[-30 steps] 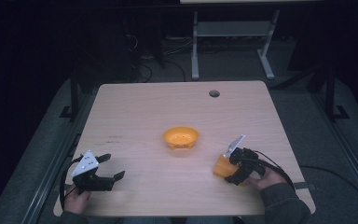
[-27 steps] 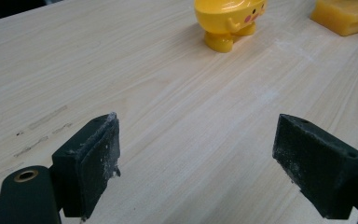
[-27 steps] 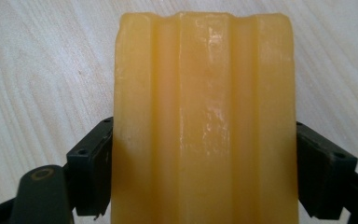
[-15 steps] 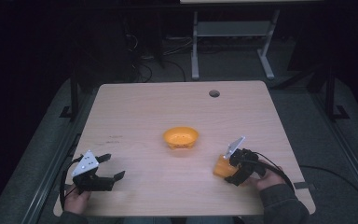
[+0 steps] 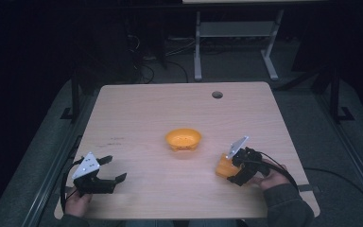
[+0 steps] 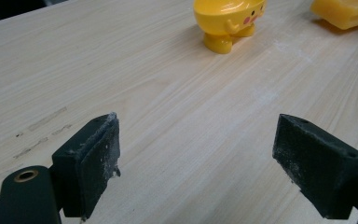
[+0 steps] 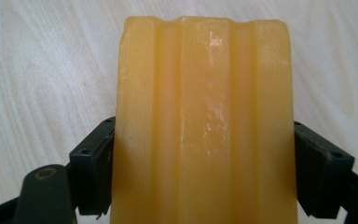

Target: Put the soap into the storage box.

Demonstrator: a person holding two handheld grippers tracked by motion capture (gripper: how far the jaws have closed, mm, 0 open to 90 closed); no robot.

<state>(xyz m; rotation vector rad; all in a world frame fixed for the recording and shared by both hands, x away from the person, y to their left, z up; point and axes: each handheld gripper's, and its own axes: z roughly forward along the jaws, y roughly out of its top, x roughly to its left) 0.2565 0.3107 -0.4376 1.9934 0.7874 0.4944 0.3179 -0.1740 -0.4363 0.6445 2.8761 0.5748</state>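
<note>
Your right gripper, clamped on the ribbed orange-yellow plastic block, has drifted nearer you, away from the orange footed bowl; your left gripper waits, jaws wide apart.

The block between the black jaws in the right gripper view was a waxy yellow-orange, ribbed with darker lengthwise bands. At the centre of the high view sat a bright orange bowl, and at the top of the left gripper view it showed yellow with a small pink cheek mark. The table was pale wood grain, with a few dark scuffs at its left.
</note>
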